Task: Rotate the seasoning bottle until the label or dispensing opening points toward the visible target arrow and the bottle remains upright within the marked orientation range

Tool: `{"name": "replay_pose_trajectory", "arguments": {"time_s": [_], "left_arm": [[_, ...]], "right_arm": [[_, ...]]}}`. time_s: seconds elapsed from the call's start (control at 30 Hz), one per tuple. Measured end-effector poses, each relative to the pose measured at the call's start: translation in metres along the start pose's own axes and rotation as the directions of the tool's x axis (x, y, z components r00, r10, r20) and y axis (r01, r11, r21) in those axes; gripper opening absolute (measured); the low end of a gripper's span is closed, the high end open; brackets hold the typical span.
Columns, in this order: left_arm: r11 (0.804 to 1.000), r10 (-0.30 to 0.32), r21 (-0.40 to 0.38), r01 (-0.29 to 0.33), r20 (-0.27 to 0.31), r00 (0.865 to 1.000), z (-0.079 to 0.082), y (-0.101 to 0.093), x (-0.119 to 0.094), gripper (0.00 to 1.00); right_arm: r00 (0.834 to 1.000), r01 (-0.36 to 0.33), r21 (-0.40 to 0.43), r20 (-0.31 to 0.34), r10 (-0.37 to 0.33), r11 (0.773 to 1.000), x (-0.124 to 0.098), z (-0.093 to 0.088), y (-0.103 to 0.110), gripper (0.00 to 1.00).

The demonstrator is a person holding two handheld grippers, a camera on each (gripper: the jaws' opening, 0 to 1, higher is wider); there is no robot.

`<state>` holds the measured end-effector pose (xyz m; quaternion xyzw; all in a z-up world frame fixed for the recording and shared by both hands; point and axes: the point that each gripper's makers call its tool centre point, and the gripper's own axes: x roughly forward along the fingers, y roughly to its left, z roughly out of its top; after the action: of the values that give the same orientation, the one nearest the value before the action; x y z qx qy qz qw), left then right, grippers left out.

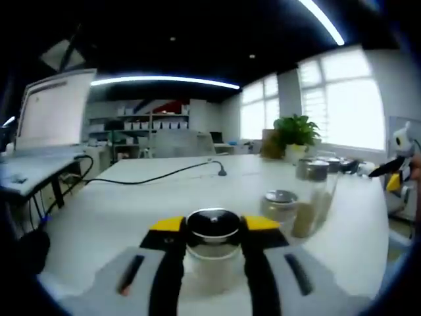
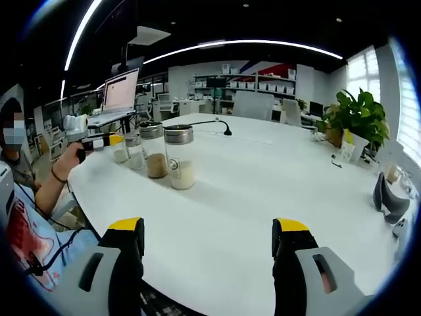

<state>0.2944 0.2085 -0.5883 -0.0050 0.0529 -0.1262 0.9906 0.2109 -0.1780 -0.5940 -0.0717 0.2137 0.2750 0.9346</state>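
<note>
In the left gripper view my left gripper (image 1: 212,232) is shut on a glass seasoning bottle (image 1: 212,253) with a chrome lid, its yellow-tipped jaws pressed on either side just below the lid. The bottle stands upright on the white table (image 1: 118,210) and holds pale powder. In the right gripper view that same bottle (image 2: 119,151) is the far-left one of a row, and a person's hand holds the left gripper (image 2: 116,141) on it. My right gripper (image 2: 207,232) is open over the table's near edge, with nothing between its jaws.
Three more chrome-lidded bottles stand in the row: pale powder (image 2: 179,158), brown powder (image 2: 155,150), and a smaller one (image 2: 134,151). A black cable with a microphone (image 2: 218,124), a potted plant (image 2: 358,117), a laptop (image 2: 122,91) and a grey object (image 2: 388,197) lie around.
</note>
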Motion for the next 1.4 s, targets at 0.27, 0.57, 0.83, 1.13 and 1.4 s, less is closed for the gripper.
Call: {"name": "replay_pose_trajectory", "arguments": {"time_s": [0.27, 0.57, 0.83, 1.13, 1.4], "left_arm": [[0.999, 0.042, 0.01, -0.042, 0.012, 0.999, 0.001, 0.004, 0.001, 0.34], [0.997, 0.074, 0.009, -0.074, 0.024, 0.997, 0.001, 0.004, 0.001, 0.34], [0.998, 0.061, -0.025, -0.06, 0.03, 0.998, 0.002, 0.001, -0.001, 0.34], [0.999, 0.033, -0.019, -0.032, 0.064, 0.997, 0.015, 0.006, -0.005, 0.48], [0.989, -0.147, 0.028, 0.146, 0.057, 0.987, 0.024, -0.008, -0.005, 0.67]], "right_arm": [[1.0, 0.001, -0.007, -0.002, -0.001, 1.0, -0.001, 0.0, 0.0, 0.82], [1.0, -0.002, -0.006, -0.008, 0.002, 1.0, 0.001, -0.001, 0.0, 0.82], [1.0, -0.002, -0.011, -0.011, 0.002, 1.0, 0.0, -0.002, 0.0, 0.82], [0.999, 0.053, -0.037, -0.012, -0.053, 0.998, -0.011, -0.001, -0.016, 0.82], [0.999, 0.031, -0.029, -0.008, -0.031, 0.999, -0.009, -0.001, -0.012, 0.82]]}}
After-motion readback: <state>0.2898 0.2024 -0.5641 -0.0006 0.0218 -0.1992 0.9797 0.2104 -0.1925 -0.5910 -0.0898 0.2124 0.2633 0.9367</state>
